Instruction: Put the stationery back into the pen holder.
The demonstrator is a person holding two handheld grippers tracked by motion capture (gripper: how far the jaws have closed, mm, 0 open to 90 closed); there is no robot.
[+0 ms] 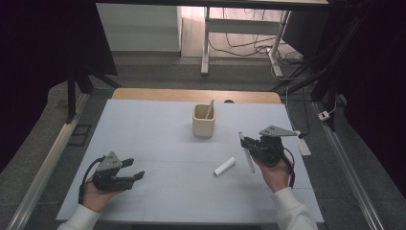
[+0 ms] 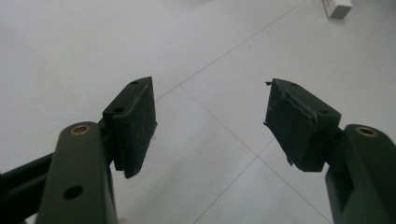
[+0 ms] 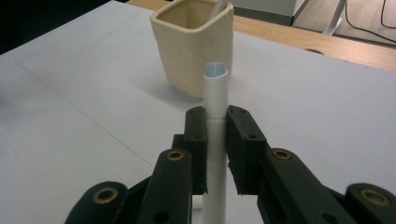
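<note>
My right gripper [image 1: 246, 143] [image 3: 216, 140] is shut on a white pen [image 1: 247, 152] [image 3: 216, 130], held off the table at the right; the pen's pale blue end points up between the jaws. A cream square cup [image 1: 204, 120] [image 3: 196, 44] stands at the table's far middle, just beyond the pen, with another white pen [image 1: 209, 109] leaning inside it. A short white cap-like piece [image 1: 224, 166] [image 2: 337, 8] lies flat on the table left of the right gripper. My left gripper [image 1: 135, 169] [image 2: 210, 123] rests open near the front left, nothing between its jaws.
The table [image 1: 158, 139] has a pale blue-white top with a wooden strip [image 1: 191, 95] along its far edge. A white object [image 1: 303, 143] lies at the right edge. Metal rails [image 1: 45, 167] run along both sides. Desk legs and cables [image 1: 258, 43] stand beyond.
</note>
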